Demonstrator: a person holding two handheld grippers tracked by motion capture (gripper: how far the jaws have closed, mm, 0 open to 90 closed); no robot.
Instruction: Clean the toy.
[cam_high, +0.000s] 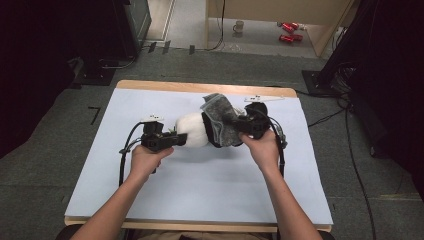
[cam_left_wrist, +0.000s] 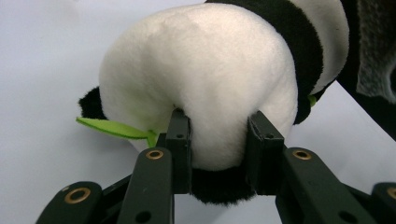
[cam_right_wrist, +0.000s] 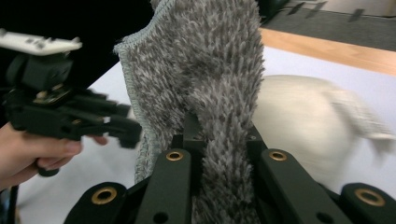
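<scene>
Left tool (cam_left_wrist: 218, 140) clamped on plush panda (cam_left_wrist: 205, 79), right tool (cam_right_wrist: 219, 140) pinching grey cloth (cam_right_wrist: 205, 70), panda's face hidden.

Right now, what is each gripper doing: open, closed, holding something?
Left gripper: closed on the plush panda.
Right gripper: closed on the grey fuzzy cloth.

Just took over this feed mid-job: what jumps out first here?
A black-and-white panda plush lies mid-table on the pale blue mat, its white body pinched by the left gripper. Beside it, the right gripper clamps a shaggy grey cloth lifted up against the plush.
</scene>
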